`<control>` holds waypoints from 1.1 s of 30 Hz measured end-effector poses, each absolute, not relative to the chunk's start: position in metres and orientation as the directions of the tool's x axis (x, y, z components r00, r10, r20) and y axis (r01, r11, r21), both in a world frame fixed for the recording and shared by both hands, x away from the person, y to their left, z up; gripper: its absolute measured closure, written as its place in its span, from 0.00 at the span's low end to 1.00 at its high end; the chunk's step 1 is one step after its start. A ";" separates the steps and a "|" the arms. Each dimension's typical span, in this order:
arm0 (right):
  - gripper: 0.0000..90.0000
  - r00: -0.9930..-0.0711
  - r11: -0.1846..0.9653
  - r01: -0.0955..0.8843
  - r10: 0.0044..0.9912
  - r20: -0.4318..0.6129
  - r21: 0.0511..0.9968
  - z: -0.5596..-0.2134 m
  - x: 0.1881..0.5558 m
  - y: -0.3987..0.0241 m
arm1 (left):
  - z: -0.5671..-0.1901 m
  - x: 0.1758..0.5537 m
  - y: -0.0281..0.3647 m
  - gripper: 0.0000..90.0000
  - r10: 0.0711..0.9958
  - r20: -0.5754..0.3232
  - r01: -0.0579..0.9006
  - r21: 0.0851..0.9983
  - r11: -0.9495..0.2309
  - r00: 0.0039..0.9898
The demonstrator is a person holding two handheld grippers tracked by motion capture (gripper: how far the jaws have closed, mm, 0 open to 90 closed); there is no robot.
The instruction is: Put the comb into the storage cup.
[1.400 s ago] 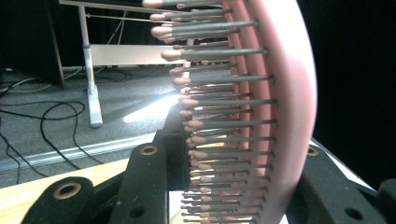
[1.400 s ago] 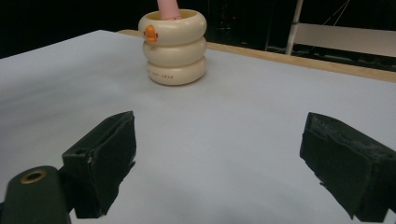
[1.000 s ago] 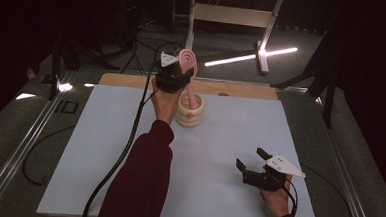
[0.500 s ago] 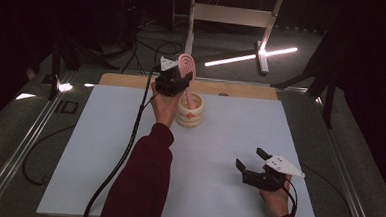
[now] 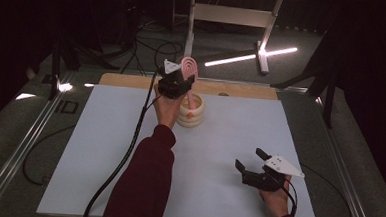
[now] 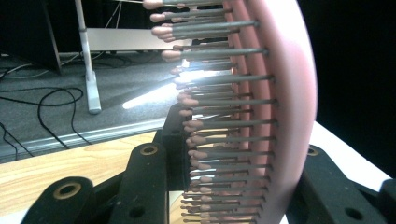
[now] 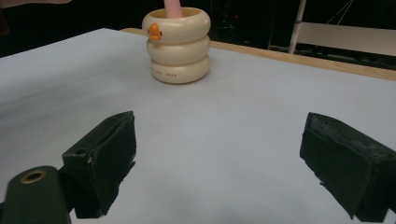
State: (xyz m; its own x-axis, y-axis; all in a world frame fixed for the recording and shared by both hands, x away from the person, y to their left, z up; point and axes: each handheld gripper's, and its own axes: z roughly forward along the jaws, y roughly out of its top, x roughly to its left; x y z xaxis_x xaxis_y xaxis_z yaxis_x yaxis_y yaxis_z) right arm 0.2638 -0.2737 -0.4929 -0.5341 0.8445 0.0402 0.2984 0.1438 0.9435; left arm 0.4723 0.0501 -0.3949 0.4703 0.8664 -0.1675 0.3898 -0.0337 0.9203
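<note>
We're mid-insertion: left tool clamped on the pink hairbrush, handle already inside the cream holder near the bench's far edge. Right tool gapes empty near the front right corner. Next: lower, then release, keeping the holder upright

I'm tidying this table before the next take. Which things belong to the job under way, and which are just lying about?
In the job:
- pink hairbrush, clamped in the left gripper, handle down in the holder
- cream ringed holder with the orange duck

Just there:
- right gripper, jaws open, idle
- white mat
- wooden board at the far edge
- lit light bar on the floor
</note>
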 end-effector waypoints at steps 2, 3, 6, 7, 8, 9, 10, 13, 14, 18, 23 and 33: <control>0.12 -0.535 0.144 0.299 0.844 0.041 0.943 -0.493 0.264 -0.274 | -0.397 0.473 0.049 0.71 0.865 -0.175 0.395 0.918 -0.028 0.469; 0.12 -0.535 0.143 0.299 0.844 0.041 0.943 -0.493 0.264 -0.273 | -0.398 0.473 0.049 0.71 0.864 -0.177 0.395 0.918 -0.027 0.471; 0.12 -0.535 0.143 0.300 0.844 0.042 0.943 -0.493 0.264 -0.273 | -0.400 0.473 0.048 0.71 0.864 -0.175 0.398 0.917 -0.032 0.472; 0.12 -0.535 0.143 0.300 0.844 0.042 0.943 -0.494 0.264 -0.273 | -0.401 0.473 0.047 0.71 0.864 -0.175 0.398 0.917 -0.032 0.473; 0.12 -0.535 0.143 0.300 0.844 0.042 0.943 -0.494 0.264 -0.273 | -0.401 0.473 0.047 0.71 0.863 -0.177 0.400 0.916 -0.031 0.473; 0.12 -0.535 0.143 0.301 0.844 0.042 0.943 -0.494 0.264 -0.273 | -0.402 0.473 0.046 0.71 0.863 -0.176 0.400 0.916 -0.032 0.473; 0.12 -0.535 0.143 0.301 0.844 0.043 0.943 -0.494 0.264 -0.273 | -0.402 0.474 0.046 0.71 0.863 -0.178 0.401 0.916 -0.031 0.473; 0.12 -0.533 0.143 0.302 0.845 0.043 0.942 -0.494 0.264 -0.273 | -0.404 0.474 0.045 0.71 0.862 -0.181 0.402 0.915 -0.029 0.474; 0.12 -0.534 0.143 0.302 0.845 0.043 0.942 -0.494 0.264 -0.273 | -0.404 0.474 0.045 0.71 0.861 -0.182 0.403 0.915 -0.028 0.474; 0.12 -0.535 0.144 0.302 0.844 0.043 0.943 -0.494 0.264 -0.273 | -0.405 0.474 0.044 0.71 0.861 -0.183 0.405 0.914 -0.029 0.474; 0.12 -0.535 0.144 0.301 0.844 0.042 0.943 -0.494 0.264 -0.273 | -0.407 0.474 0.044 0.71 0.861 -0.183 0.409 0.912 -0.031 0.475; 0.12 -0.537 0.147 0.300 0.842 0.039 0.943 -0.494 0.264 -0.273 | -0.412 0.475 0.042 0.71 0.860 -0.189 0.418 0.908 -0.031 0.474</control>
State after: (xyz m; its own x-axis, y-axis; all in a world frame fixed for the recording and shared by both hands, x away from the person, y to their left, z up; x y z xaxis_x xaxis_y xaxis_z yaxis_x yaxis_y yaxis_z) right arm 0.2644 -0.2731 -0.4944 -0.5373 0.8425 0.0394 0.2998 0.1471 0.9426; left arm 0.4751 0.0420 -0.4118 0.4735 0.8604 -0.1886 0.4182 -0.0312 0.9078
